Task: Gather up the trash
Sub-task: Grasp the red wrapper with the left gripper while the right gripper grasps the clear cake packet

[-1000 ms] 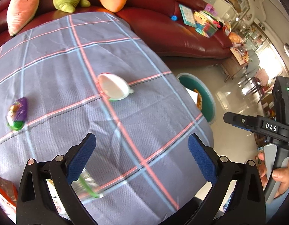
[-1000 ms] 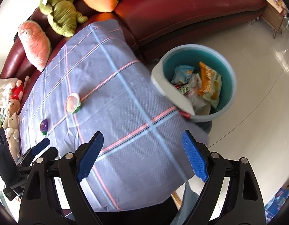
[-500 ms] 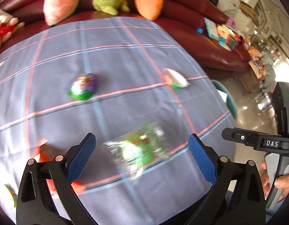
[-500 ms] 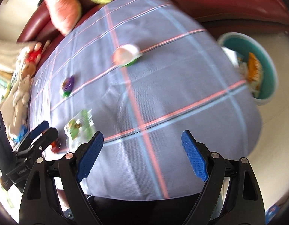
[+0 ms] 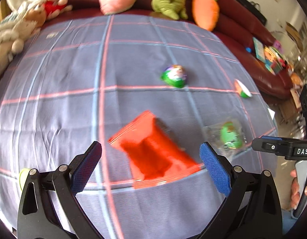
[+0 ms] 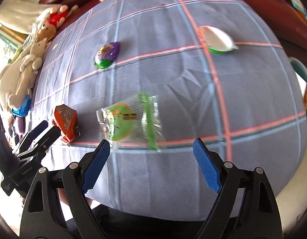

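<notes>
The orange snack wrapper lies flat on the checked tablecloth between the left gripper's spread, empty fingers, probably light, crinkly and slippery, best pinched at a raised edge, while the right gripper hangs released.

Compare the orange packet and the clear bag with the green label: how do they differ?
The orange packet is opaque; the clear bag is see-through around a round green label. The packet lies between the left gripper's open fingers; the bag lies just ahead of the open right gripper. In the right wrist view the packet looks smaller. Both lie loose near the checked cloth's front edge, ungripped.
</notes>
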`<state>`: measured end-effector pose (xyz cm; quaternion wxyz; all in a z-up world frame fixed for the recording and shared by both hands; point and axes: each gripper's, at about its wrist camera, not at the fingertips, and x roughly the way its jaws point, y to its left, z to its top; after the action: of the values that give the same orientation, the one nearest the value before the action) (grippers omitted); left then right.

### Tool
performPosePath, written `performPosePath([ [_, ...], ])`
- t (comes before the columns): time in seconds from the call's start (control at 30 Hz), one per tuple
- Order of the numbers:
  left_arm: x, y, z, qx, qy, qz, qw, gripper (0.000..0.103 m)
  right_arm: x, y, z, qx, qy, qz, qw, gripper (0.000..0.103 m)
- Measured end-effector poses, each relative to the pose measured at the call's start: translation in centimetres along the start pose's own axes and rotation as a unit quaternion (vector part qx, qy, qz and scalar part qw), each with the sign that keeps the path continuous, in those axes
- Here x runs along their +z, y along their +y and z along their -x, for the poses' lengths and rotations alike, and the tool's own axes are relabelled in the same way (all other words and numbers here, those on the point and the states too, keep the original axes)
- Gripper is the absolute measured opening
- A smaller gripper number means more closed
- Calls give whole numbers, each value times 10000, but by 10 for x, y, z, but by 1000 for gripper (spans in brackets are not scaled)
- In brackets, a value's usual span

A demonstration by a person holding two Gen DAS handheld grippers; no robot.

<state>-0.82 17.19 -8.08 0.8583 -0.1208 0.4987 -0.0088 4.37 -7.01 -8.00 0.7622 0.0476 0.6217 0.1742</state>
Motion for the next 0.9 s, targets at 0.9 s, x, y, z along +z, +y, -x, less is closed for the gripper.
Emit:
performPosePath([
  [0.9,-2,-3,-38,153,413,88,9990,98,2,6,-23,126,-217,211,9995,50],
])
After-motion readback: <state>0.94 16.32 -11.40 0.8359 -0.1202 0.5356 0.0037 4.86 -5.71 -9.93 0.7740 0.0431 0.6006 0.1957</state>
